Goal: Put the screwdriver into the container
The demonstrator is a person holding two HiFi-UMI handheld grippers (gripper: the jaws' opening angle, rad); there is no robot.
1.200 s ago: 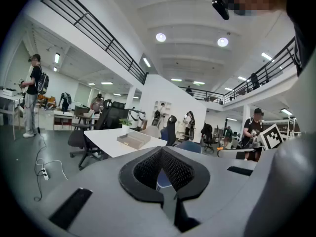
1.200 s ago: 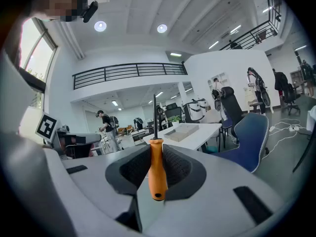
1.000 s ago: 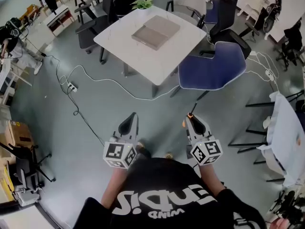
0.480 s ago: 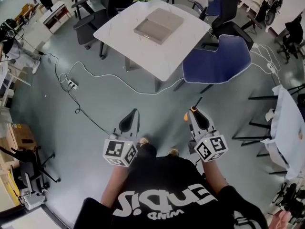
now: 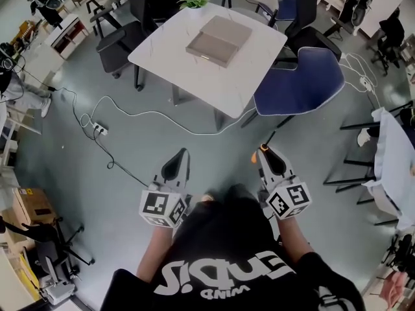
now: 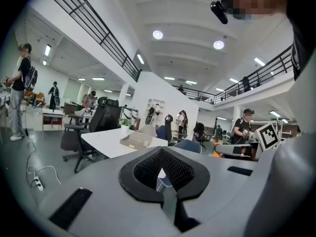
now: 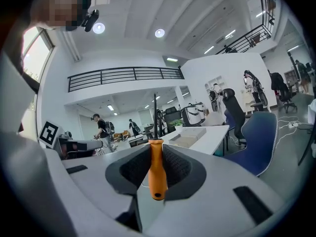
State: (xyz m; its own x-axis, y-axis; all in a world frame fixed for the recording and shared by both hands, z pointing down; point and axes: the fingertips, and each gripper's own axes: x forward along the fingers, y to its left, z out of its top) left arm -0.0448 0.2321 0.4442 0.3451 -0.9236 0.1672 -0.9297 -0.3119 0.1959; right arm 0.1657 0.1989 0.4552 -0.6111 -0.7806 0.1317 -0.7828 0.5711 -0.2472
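Observation:
A shallow grey-beige container [image 5: 218, 40] lies on a white table [image 5: 194, 70], far ahead of both grippers. My right gripper [image 5: 265, 155] is shut on the orange handle of a screwdriver [image 5: 261, 150], whose thin dark shaft points forward and up. In the right gripper view the screwdriver [image 7: 156, 169] stands upright between the black pads, and the container [image 7: 189, 137] shows beyond it on the table. My left gripper [image 5: 177, 164] is held level beside the right one, shut with nothing in it. In the left gripper view the container [image 6: 136, 139] lies ahead on the table.
A blue chair [image 5: 298, 86] stands at the table's near right corner, and black chairs [image 5: 120, 41] at its left. A white cable with a power strip [image 5: 98, 128] runs over the floor between me and the table. A potted plant [image 5: 194, 2] stands at the table's far edge. Another white table [image 5: 392, 173] is at the right.
The table, the container and the blue chair have shifted in the head view as the person walks. Both grippers hold their pose, and the screwdriver stays clamped.

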